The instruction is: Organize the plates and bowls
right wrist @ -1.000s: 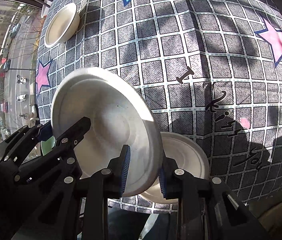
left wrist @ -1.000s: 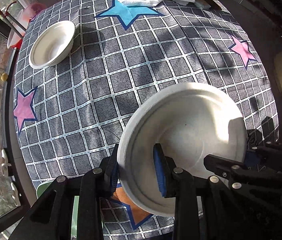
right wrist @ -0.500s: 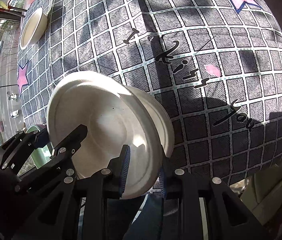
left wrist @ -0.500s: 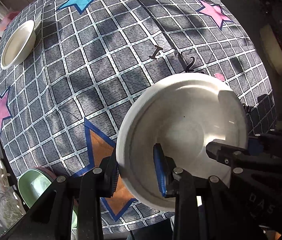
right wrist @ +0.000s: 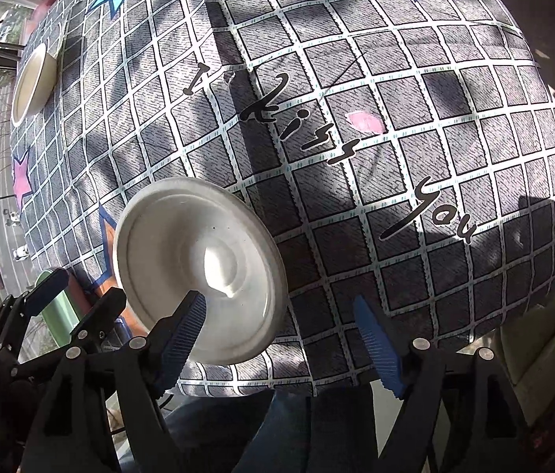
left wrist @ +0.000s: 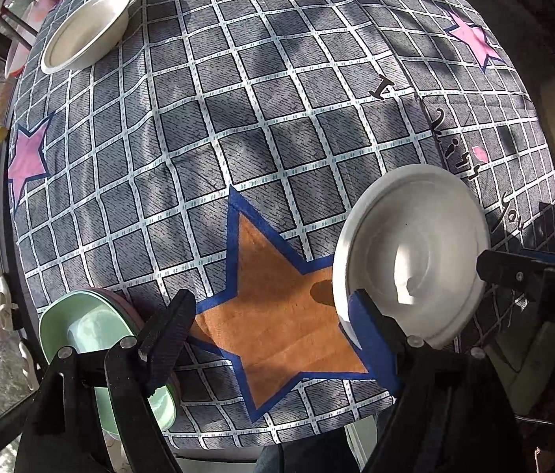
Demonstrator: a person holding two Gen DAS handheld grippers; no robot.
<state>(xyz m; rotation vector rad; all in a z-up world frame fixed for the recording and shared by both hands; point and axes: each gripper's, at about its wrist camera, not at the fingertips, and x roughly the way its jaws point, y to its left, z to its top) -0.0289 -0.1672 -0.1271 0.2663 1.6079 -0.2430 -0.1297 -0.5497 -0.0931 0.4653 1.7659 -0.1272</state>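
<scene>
Resting near the front edge of the table, a round white plate of matte, paper-like stuff with a raised rim and a shallow ringed centre lies on the tablecloth, a grey woven-look check crossed by white lines, printed with stars and curly black lettering. The left gripper is opening, its black ribbed finger and blue-padded finger spread wide over an orange star; the blue one overlaps the plate's near rim, and nothing sits between them. The right gripper is opening too, blue ridged pads well apart, the left pad over the plate, no clamp on it. A deep white bowl stands at the far left corner. Just beside the left finger, a glossy pale green dish sits nested in a pinkish one.
</scene>
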